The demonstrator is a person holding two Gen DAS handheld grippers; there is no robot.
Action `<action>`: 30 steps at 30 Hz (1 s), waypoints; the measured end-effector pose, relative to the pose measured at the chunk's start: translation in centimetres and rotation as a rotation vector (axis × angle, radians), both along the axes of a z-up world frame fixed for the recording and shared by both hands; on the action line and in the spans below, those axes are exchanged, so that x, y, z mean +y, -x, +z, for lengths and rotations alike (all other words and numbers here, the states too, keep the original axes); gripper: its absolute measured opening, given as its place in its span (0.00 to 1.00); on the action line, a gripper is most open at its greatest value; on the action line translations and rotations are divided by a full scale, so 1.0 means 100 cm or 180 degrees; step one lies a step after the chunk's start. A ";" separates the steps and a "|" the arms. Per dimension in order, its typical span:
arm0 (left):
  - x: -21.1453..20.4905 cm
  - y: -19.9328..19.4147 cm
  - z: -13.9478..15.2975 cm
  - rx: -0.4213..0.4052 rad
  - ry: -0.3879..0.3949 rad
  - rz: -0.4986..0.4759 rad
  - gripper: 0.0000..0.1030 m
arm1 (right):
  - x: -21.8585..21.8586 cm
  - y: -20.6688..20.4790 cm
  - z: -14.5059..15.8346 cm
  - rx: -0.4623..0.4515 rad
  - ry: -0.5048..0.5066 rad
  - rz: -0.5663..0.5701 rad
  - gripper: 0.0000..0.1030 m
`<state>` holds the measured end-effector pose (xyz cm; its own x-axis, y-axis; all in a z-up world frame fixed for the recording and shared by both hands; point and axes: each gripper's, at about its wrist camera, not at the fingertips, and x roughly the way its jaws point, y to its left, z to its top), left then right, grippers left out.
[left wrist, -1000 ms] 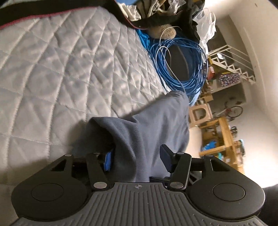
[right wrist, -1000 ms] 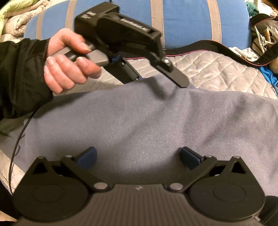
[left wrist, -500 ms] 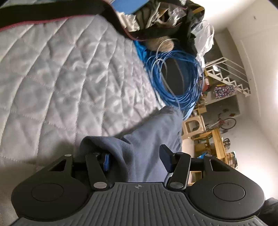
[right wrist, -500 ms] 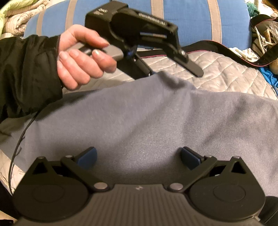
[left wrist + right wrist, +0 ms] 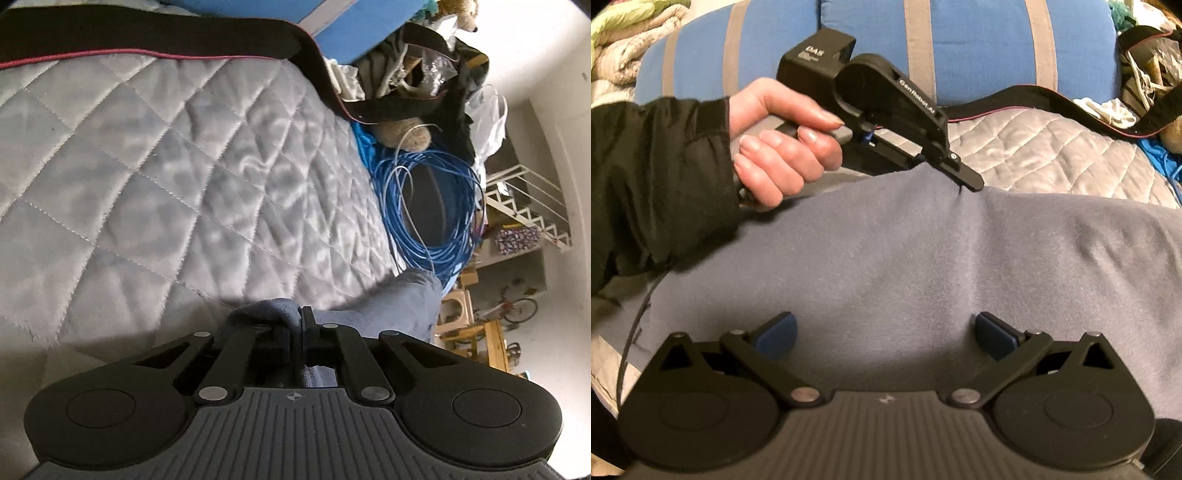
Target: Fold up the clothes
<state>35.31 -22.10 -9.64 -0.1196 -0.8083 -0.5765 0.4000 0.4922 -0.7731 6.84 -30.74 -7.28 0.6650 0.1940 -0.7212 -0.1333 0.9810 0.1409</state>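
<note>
A grey-blue fleece garment lies spread over a grey quilted bed cover. My left gripper is shut on a pinched fold at the garment's far edge; the rest of that edge hangs toward the right. In the right wrist view the left gripper is held in a hand, its tip pinching the cloth into a small peak. My right gripper is open, its blue-padded fingers spread just above the near part of the garment.
A blue pillow with grey stripes lies at the head of the bed. A black strap crosses the quilt's far edge. A coil of blue cable, a bag pile and furniture stand beyond the right bed edge.
My left gripper closed from open onto the garment's edge and lifted it slightly. The right gripper stayed open and still.
</note>
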 end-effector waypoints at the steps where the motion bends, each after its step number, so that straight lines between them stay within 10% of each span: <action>1: 0.000 -0.001 -0.001 0.0013 -0.0004 0.0009 0.05 | 0.000 -0.001 0.000 0.0002 -0.0006 -0.0005 0.99; 30: 0.015 -0.025 0.004 0.0261 -0.0023 -0.0098 0.15 | 0.007 -0.004 -0.010 -0.0072 0.0211 0.0081 0.99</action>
